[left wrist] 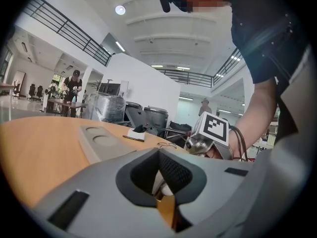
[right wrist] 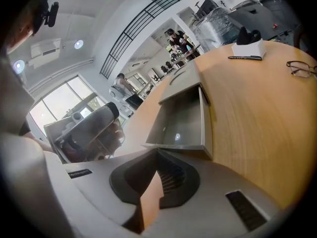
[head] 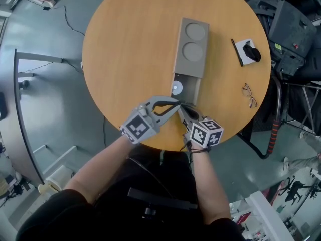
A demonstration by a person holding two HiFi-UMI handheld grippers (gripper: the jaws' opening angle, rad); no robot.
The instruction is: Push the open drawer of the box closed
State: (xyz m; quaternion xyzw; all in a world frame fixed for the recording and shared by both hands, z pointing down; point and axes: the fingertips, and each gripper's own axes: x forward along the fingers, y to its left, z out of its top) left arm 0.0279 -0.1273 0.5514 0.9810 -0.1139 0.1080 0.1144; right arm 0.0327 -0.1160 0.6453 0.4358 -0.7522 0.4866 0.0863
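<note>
A long grey box [head: 191, 46] with two round recesses on its lid lies on the round wooden table [head: 125, 59]. Its drawer [head: 186, 87] is pulled out toward me and holds nothing but a light's reflection. In the right gripper view the drawer [right wrist: 181, 120] gapes just past the tips of my right gripper [right wrist: 157, 151], which is shut and empty. My right gripper [head: 182, 108] sits at the drawer's front edge. My left gripper [head: 175, 103] is beside it on the left, also shut and empty, tips close to the drawer front. The box [left wrist: 99, 140] shows to the left in the left gripper view.
A pair of glasses [head: 250, 95] lies at the table's right edge. Farther back on the right sit a white pad with a black object [head: 249, 51] and a pen [head: 236, 52]. Dark chairs [head: 291, 34] stand off the table's right. The table's near edge is right under my hands.
</note>
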